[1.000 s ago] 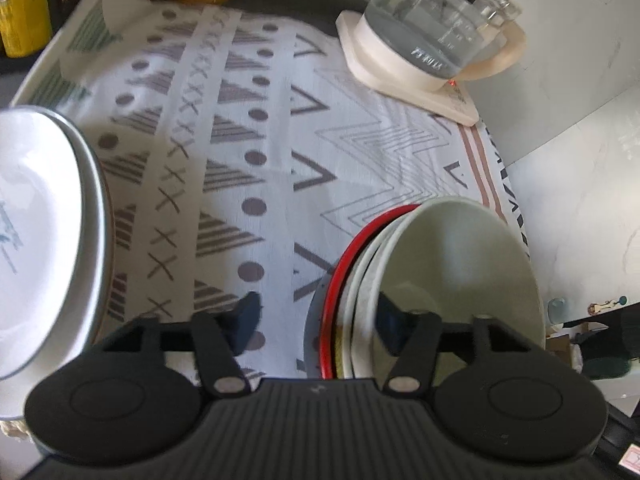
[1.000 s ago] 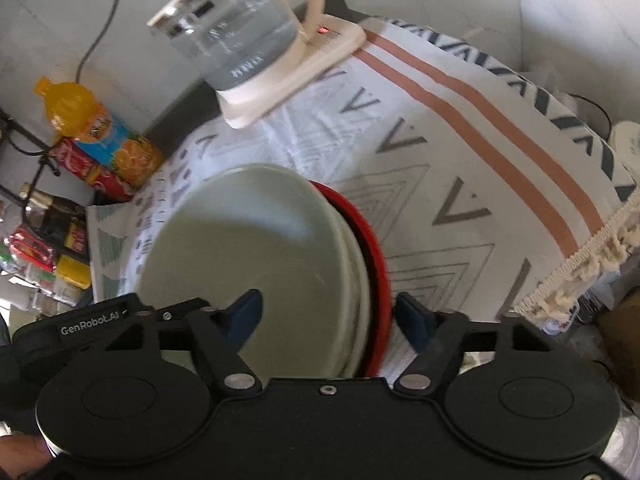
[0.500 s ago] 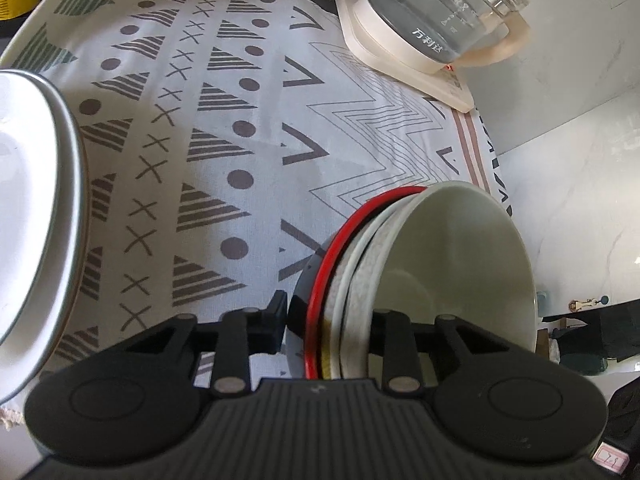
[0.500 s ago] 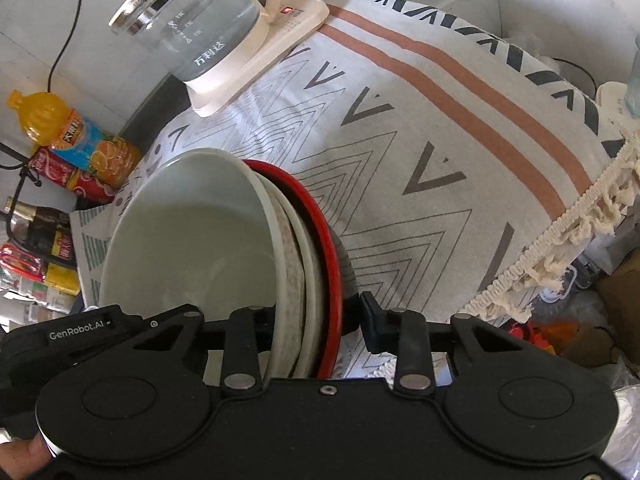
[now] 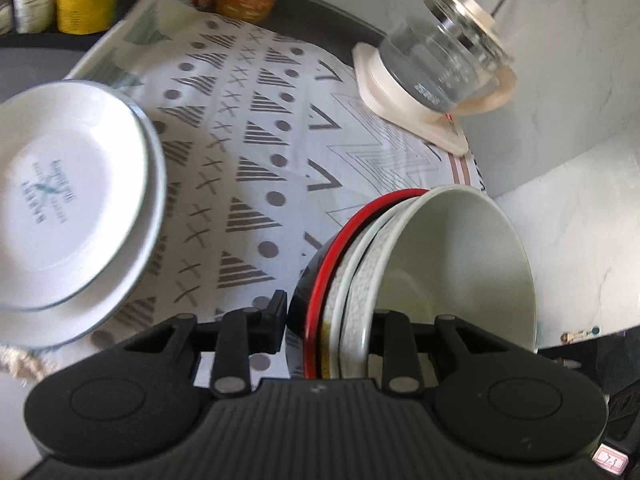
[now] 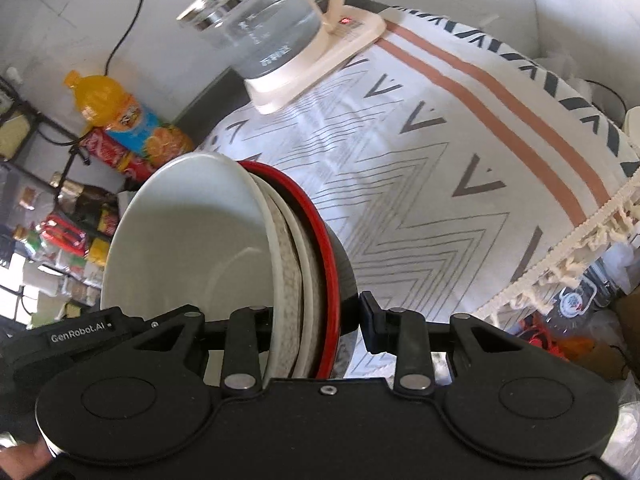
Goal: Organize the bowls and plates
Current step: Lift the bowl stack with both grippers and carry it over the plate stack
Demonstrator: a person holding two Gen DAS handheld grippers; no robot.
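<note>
We see a nested stack of bowls (image 5: pixel 436 264) held between two tongs over a patterned cloth (image 5: pixel 256 168). The left gripper (image 5: pixel 326 320) has its jaws narrowed across the stacked rims at one side, one pad against the black outer wall below the red rim (image 5: pixel 340 240), the other inside the pale inner bowl; its jaws have just been closing. The right gripper (image 6: pixel 316 320) clamps the opposite side of the same stack (image 6: pixel 224 240) likewise, its jaws also freshly drawn in. In the left view the stack sits at about four o'clock, a pile of white plates (image 5: pixel 72 200) at nine o'clock and a glass kettle (image 5: pixel 440 60) on its base at one o'clock. We judge the stack to be heavy, rigid, glazed and therefore slippery, and breakable; the nested bowls may shift against each other when tilted. The sound hold is the one shown: opposite rims, both pads spanning all the walls together, with the stack kept level. A juice bottle (image 6: pixel 128 120) stands at ten o'clock in the right view.
</note>
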